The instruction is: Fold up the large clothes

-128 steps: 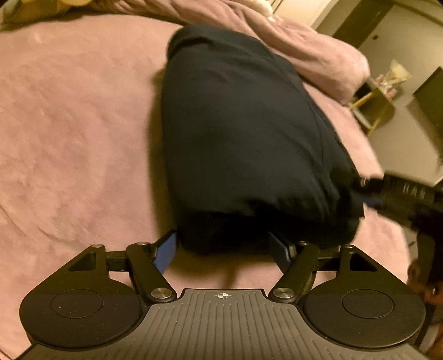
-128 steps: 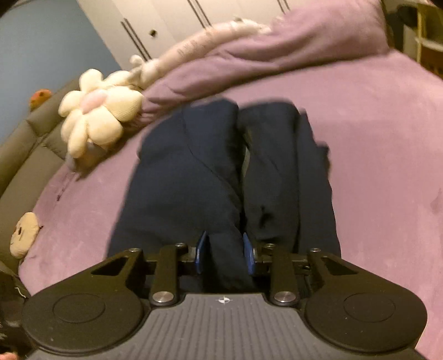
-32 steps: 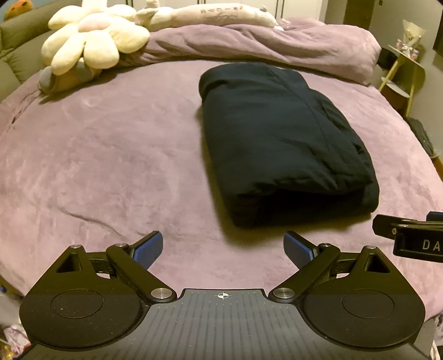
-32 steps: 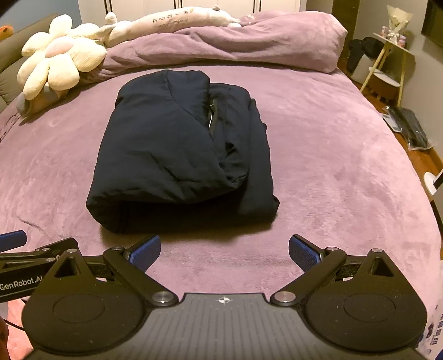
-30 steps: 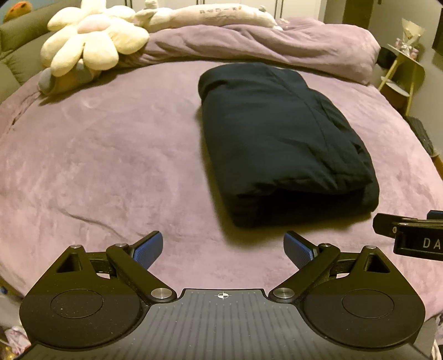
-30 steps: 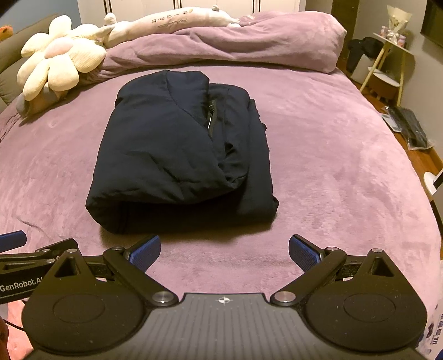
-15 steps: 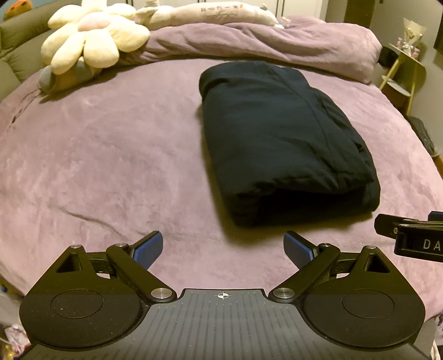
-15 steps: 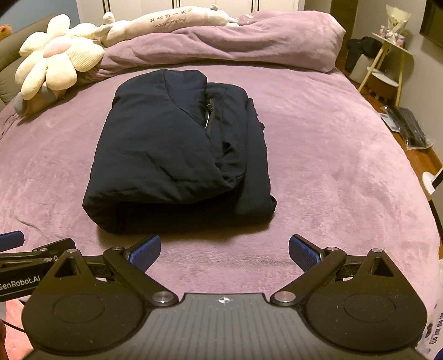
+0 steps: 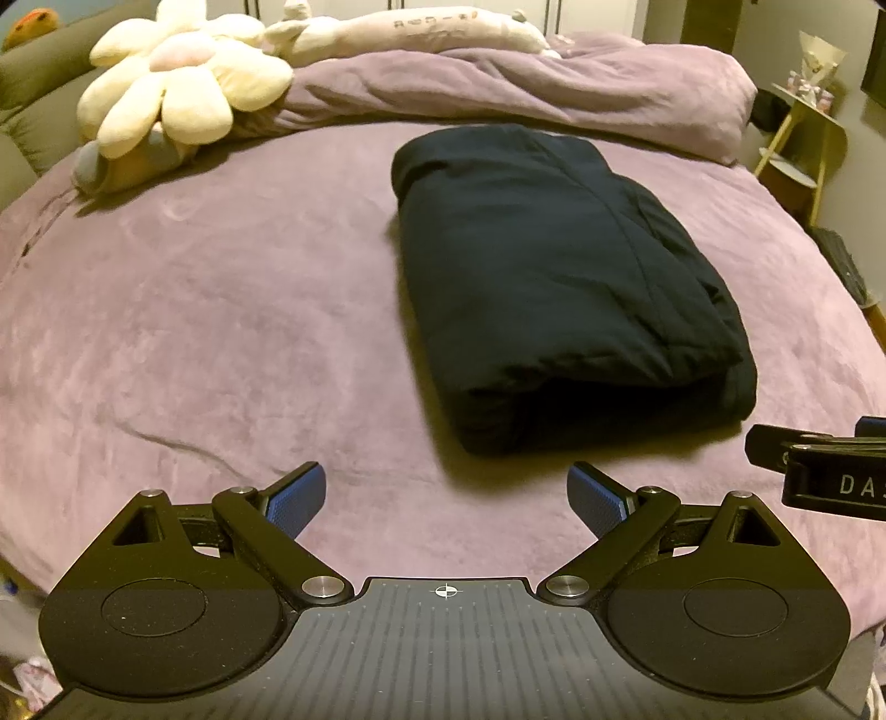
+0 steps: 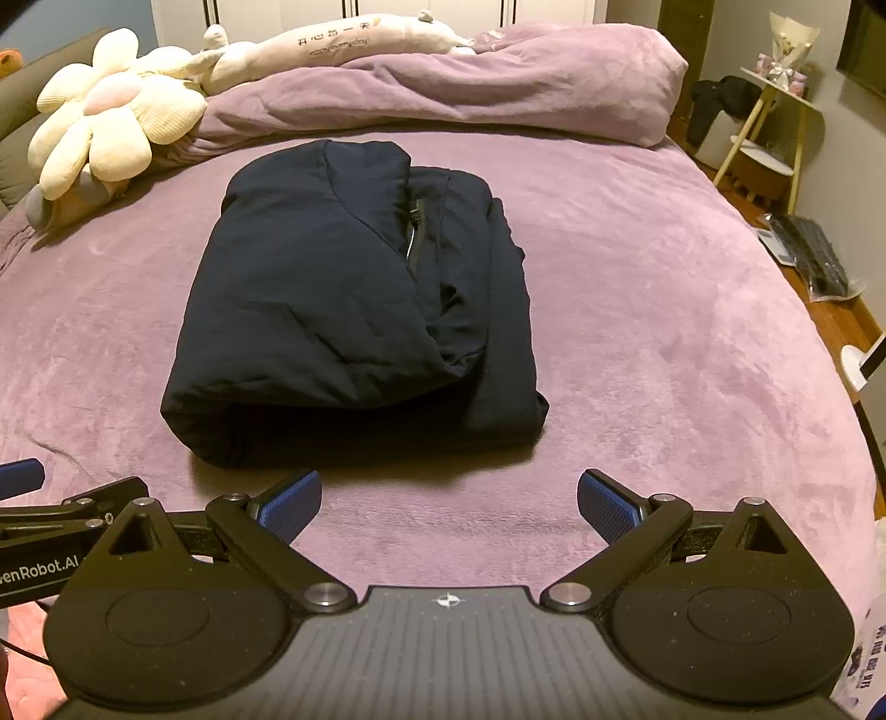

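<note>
A dark navy jacket lies folded into a thick rectangular bundle on the purple bed. It also shows in the right wrist view, with a zipper along its top fold. My left gripper is open and empty, held back from the bundle's near edge. My right gripper is open and empty, also short of the bundle. Each gripper's side shows at the other view's edge.
A cream flower plush and a long pillow lie at the bed's head with a rumpled purple duvet. A yellow side table and items on the floor stand to the right of the bed.
Earlier both grippers were at the jacket's near edge, the right one shut on it. They have since let go, opened and pulled back. In the last second almost nothing has moved.
</note>
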Demonstrator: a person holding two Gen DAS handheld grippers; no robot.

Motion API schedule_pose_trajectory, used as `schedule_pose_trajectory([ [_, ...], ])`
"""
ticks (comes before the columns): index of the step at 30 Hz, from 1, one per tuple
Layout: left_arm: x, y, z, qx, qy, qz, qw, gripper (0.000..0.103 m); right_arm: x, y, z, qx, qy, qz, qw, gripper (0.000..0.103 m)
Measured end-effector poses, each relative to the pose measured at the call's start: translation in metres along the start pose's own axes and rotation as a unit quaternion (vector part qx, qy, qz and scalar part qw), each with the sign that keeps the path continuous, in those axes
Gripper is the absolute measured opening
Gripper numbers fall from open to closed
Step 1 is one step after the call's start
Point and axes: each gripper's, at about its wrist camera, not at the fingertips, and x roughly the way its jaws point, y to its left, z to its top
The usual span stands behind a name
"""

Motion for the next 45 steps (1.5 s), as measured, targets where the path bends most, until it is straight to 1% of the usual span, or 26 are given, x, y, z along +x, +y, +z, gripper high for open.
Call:
schedule_pose_trajectory([
  [4,-0.0002,-0.0032,-0.0003,0.008,-0.002,0.003,1.0000,0.098,0.0003,0.0002,-0.0006,0.001,-0.001,-0.001,1.000,0.099],
  [30,-0.0010,-0.0043,-0.0007,0.008,0.001,-0.006,1.0000,0.098,-0.0005,-0.0005,-0.0022,0.004,-0.002,-0.003,1.000,0.099],
  [45,-0.0012,-0.0069,-0.0014,0.019,0.002,-0.008,0.9998,0.098,-0.0030,0.0008,-0.0050,0.006,-0.005,-0.004,1.000,0.099],
])
